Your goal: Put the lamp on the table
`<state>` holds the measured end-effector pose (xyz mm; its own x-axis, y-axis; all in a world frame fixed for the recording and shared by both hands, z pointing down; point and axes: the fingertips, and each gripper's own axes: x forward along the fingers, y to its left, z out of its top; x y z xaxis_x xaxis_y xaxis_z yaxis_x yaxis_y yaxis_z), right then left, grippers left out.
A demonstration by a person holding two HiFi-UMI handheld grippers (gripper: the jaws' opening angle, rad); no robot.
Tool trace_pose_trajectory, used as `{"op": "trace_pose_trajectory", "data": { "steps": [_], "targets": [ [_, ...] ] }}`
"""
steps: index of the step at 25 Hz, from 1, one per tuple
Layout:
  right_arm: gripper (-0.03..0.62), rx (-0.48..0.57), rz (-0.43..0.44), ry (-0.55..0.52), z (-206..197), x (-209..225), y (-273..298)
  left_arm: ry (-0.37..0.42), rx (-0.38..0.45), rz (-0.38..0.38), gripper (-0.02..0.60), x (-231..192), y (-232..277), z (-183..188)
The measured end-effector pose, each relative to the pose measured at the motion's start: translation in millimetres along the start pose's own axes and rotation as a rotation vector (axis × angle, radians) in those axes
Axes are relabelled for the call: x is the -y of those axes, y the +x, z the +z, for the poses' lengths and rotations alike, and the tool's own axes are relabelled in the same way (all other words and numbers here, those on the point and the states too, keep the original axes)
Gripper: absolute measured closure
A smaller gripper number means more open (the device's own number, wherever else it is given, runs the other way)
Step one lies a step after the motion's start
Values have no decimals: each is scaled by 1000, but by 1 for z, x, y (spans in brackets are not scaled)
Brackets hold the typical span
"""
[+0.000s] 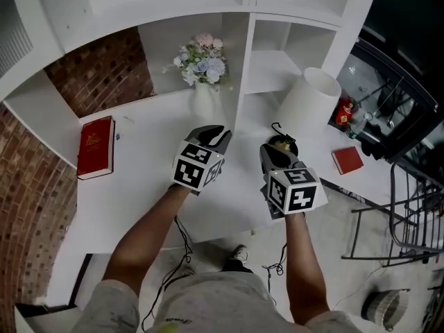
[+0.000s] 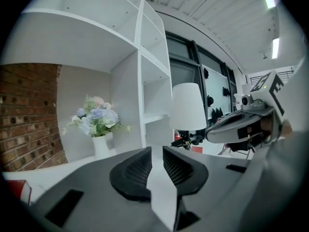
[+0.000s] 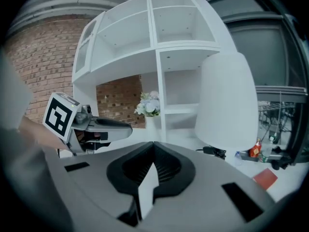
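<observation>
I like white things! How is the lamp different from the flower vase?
The lamp is bigger than the vase. The lamp is plain all over; the vase holds pale blue, pink and white flowers. The lamp stands right of the shelf divider, the vase left of it. Both are white and stand upright on the white table.

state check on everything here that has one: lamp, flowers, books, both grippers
lamp: upright on the table, not held
vase of flowers: upright on the table
large red book: closed, lying flat
small red book: closed, lying flat
left gripper: jaws slightly apart, empty
right gripper: jaws together, empty
</observation>
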<state>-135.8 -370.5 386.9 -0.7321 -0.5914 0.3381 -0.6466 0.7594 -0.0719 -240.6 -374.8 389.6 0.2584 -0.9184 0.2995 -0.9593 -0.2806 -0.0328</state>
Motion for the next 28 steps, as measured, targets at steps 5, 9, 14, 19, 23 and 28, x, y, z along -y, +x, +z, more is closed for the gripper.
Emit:
{"op": "trace_pose_trajectory", "data": {
  "steps": [5,9,14,19,23,28],
  "targets": [
    [589,-7,61,-22,4,-22,14,-53,10,69,520,-23,-33,-4],
    [589,-8,94,-47,8,-35,21,-89,39,134,529,-32,-61,-6],
    [589,17,123,-42,13,-52,24,-107,37,225,537,-44,-97,-14],
    [589,44,164,-55,20,-76,26,-128,42,298,545,-58,-133,-20],
    [591,49,201,-67,17,-97,25,-126,11,341,551,-65,-155,-34],
    [591,50,232,-72,14,-114,25,-136,2,380,572,-73,-180,-44]
  ]
}}
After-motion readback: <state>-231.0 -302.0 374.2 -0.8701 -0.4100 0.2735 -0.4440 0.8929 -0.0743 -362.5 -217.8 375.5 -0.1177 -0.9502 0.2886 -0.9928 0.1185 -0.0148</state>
